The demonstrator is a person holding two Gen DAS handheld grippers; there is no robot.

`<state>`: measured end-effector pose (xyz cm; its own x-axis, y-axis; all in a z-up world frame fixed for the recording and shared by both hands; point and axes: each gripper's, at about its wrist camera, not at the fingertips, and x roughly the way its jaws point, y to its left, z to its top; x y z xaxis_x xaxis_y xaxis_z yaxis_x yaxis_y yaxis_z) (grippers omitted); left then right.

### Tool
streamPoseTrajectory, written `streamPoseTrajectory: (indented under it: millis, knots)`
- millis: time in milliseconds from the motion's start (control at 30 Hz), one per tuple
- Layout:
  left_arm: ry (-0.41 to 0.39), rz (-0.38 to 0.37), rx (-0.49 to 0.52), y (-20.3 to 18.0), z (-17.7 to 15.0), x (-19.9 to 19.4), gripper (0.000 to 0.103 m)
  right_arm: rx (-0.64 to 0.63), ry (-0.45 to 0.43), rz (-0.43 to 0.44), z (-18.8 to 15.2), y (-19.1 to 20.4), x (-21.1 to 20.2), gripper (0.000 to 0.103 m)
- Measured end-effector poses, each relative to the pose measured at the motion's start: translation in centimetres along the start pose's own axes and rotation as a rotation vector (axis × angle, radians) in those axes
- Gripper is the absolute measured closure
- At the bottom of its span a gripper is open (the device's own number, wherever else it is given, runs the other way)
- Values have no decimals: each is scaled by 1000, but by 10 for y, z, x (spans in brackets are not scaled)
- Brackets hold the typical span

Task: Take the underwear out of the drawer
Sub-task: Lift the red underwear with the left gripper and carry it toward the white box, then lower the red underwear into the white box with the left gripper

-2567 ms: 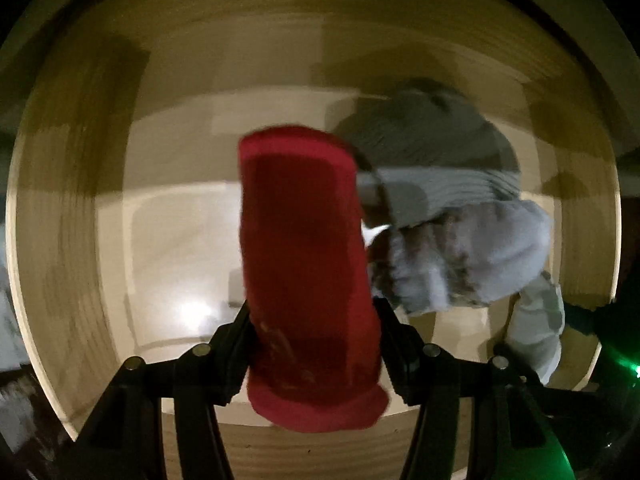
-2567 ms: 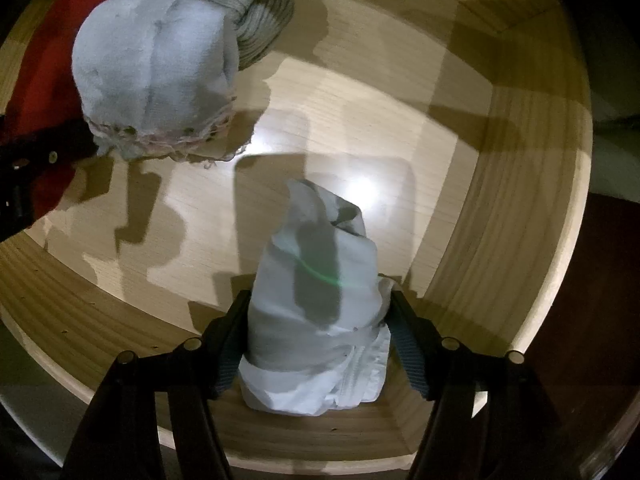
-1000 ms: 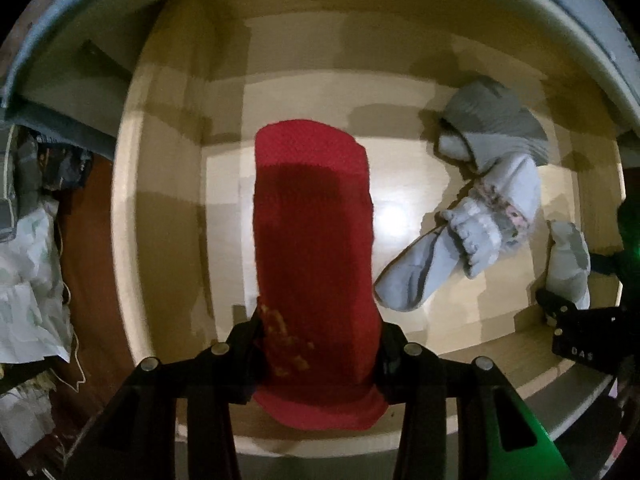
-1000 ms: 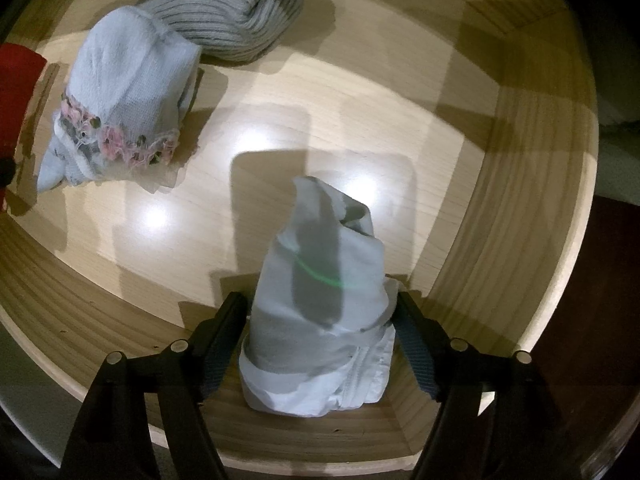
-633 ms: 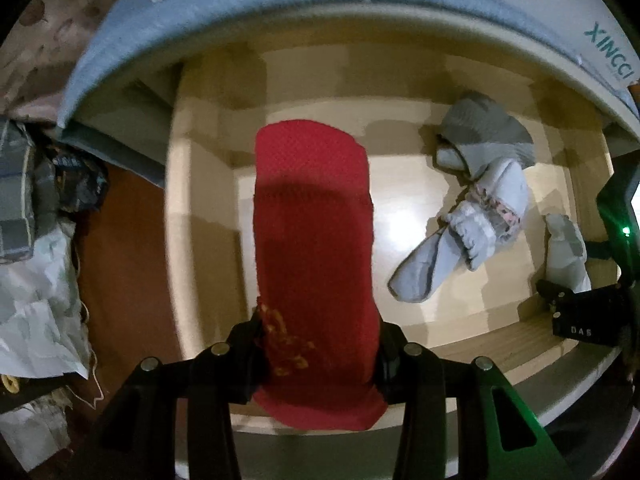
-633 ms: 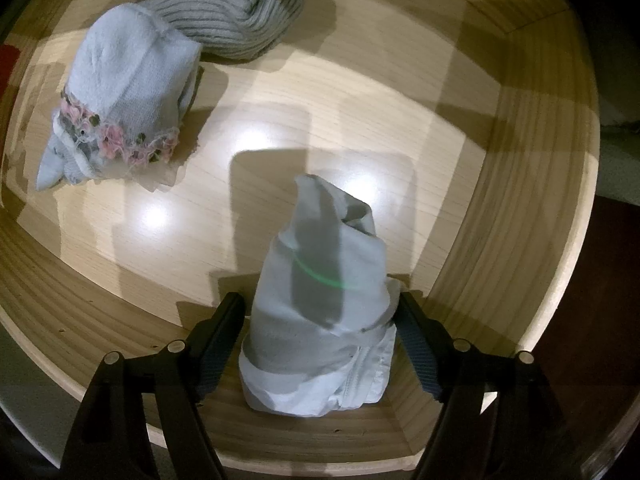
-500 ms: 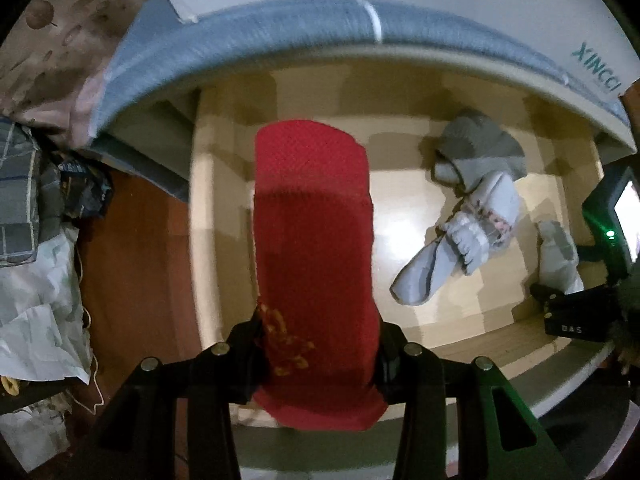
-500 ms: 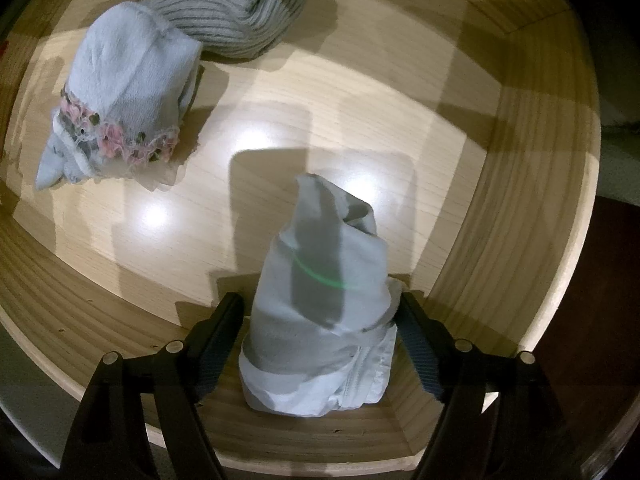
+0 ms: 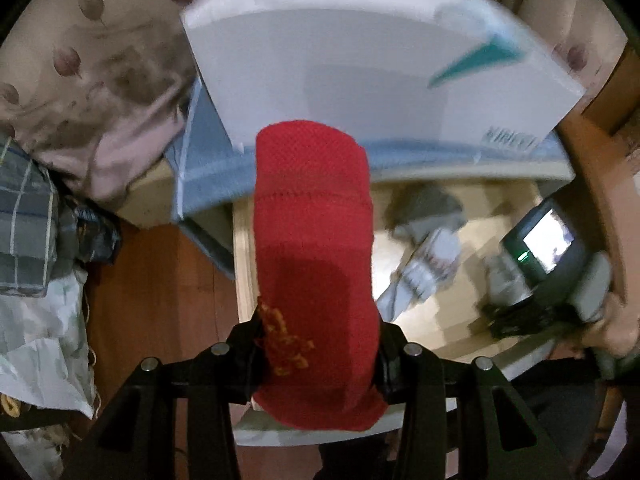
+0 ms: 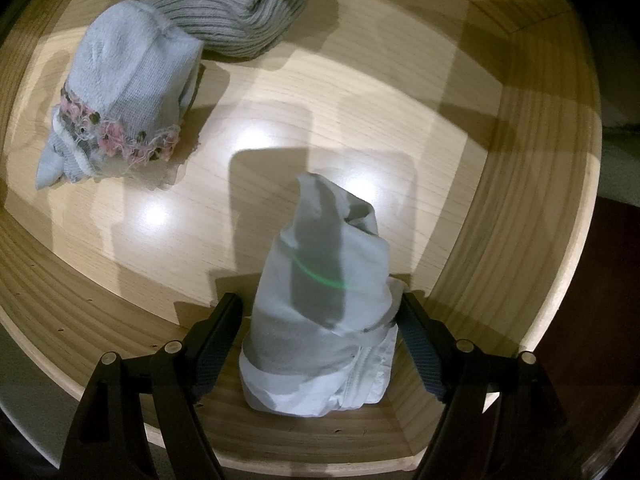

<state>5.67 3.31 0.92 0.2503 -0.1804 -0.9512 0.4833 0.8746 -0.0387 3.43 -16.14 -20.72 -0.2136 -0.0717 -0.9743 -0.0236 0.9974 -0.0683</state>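
The left claw [image 9: 318, 354] clamps a rolled red knit underwear [image 9: 314, 248], held above the pale wood-grain drawer [image 9: 242, 264]. Inside the drawer, the right claw [image 10: 320, 344] stands wide around a crumpled white cotton roll [image 10: 324, 320], its left pad clear; a lace-trimmed bundle [image 10: 128, 92] lies farther in.

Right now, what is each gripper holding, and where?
Left gripper clamps the red garment at its near end. Right gripper straddles the white bundle, pads not pressing.

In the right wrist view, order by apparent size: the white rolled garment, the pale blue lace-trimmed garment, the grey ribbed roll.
1. White rolled garment, though it is nearest the camera.
2. Pale blue lace-trimmed garment.
3. Grey ribbed roll, partly hidden.
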Motion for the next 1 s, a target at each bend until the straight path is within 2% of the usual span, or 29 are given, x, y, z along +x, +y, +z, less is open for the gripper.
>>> streamPoseTrajectory:
  millis: [200, 500, 800, 1000]
  knots:
    - [-137, -12, 3, 0, 25, -52, 60, 0, 1, 0, 0, 0, 0, 27]
    - [-262, 12, -20, 6, 69, -85, 60, 1, 2, 1, 1, -2, 1, 26]
    - [-323, 38, -22, 8, 123, -94, 60, -1, 3, 2, 2, -3, 3, 26]
    - [-294, 41, -29, 7, 157, -74, 60, -2, 5, 5, 1, -4, 4, 24]
